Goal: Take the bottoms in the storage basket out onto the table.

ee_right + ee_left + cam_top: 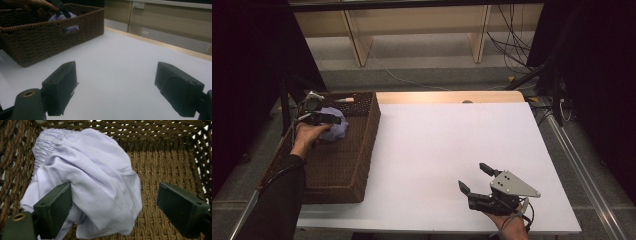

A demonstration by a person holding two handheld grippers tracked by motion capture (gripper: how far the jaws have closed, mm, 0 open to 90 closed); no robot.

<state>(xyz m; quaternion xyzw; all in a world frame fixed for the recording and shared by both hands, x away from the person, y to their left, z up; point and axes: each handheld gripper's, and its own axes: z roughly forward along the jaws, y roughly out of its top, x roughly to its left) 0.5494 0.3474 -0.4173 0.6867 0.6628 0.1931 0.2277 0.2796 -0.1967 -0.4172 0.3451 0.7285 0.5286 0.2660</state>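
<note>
Inside the woven basket (343, 165) at the counter's (452, 150) left edge, the left tool (112, 202) stands wide open over a crumpled lavender cloth (95, 182); one jaw touches the fabric, the other stands clear above the basket floor, gripping nothing. The cloth lies bunched in the basket's far corner against the wicker walls. Well apart at the right, the right tool (475, 179) rests low over bare white counter, jaws spread wide and empty.
</note>
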